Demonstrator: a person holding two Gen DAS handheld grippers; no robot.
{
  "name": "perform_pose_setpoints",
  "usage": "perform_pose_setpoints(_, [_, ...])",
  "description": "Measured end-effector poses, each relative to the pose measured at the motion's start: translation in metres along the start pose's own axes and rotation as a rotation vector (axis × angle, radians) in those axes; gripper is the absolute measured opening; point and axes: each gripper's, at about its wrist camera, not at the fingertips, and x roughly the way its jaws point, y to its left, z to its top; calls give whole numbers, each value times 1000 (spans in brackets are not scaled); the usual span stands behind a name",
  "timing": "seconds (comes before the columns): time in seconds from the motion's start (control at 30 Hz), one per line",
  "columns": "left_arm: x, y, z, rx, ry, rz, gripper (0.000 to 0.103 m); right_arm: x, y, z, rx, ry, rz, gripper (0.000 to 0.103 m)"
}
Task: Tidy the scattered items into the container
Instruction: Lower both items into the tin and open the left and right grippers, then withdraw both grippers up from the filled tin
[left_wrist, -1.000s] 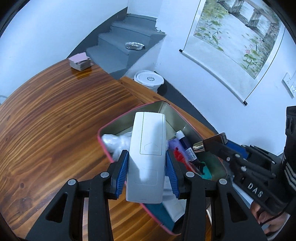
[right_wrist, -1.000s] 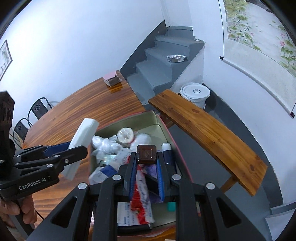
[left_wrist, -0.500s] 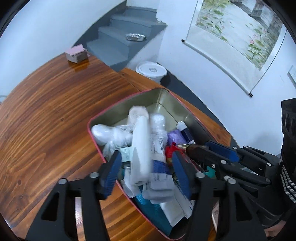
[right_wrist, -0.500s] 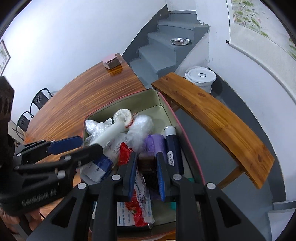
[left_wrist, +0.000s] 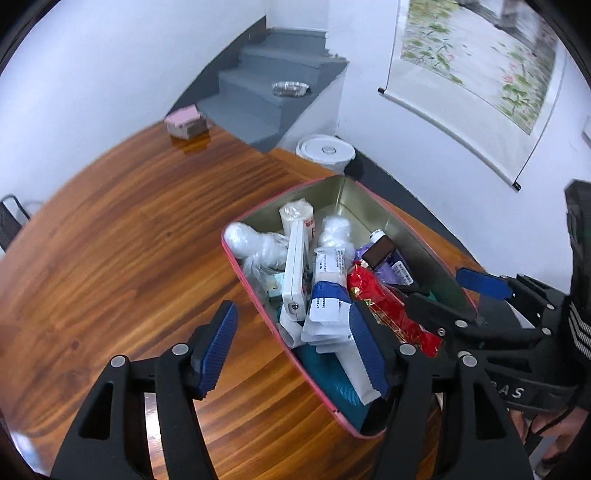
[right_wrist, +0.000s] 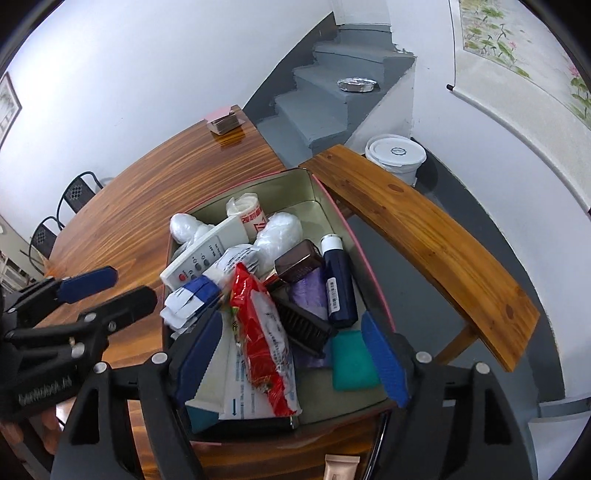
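The rectangular metal tin with a pink rim and dull gold inner walls (right_wrist: 317, 192) sat at the centre of both wrist views, on the glossy striped wooden table (left_wrist: 110, 258) near its edge. Inside lay a loose heap: a flat white plastic remote control (right_wrist: 201, 258) tilted against crinkled clear plastic-wrapped bundles (right_wrist: 280, 229), a shiny red foil packet (right_wrist: 258, 321), a dark blue cylindrical bottle with a white cap (right_wrist: 338, 284), a small glossy brown box (right_wrist: 297, 262), a black ribbed comb-like piece (right_wrist: 303, 325), a teal sponge-like block (right_wrist: 351, 356) and white-and-blue paper sachets (right_wrist: 188, 299). The right gripper (right_wrist: 291, 354), at the bottom of its own view over the near end of the tin, stood with its ribbed blue pads spread wide; its jaws had just been opening, and nothing was pinched between them. The left gripper (left_wrist: 291, 347), low in its own view, straddled the tin's near left wall, one pad over the table and one over the contents; its jaws had also just been opening, released and gripping nothing. Beyond the tin were a wooden bench (right_wrist: 424, 236), a white lidded plastic bucket (right_wrist: 395, 155) and grey concrete steps (right_wrist: 332, 92).
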Motion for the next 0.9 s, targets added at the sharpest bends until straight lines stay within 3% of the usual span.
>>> perform_pose_setpoints(0.17, [-20,9,-4,-44,-37,16,75,-9,9,-3,-35,-5,22,81])
perform_pose_setpoints(0.4, [-40,25,-20,-112,-62,103,75,-19,7,-14,-73,23,3,82])
perform_pose_setpoints(0.53, [-46,26,-33,-157,-63,115,75,-23,2,-24,-92,55,-8,83])
perform_pose_setpoints(0.8, [-46,-13,-40,-88,-11,59,75,-30,-10,-51,-93,103,-12,84])
perform_pose_setpoints(0.9, [-43,-20,-42,-110,4,-6,75,-32,-16,-57,-92,114,-30,84])
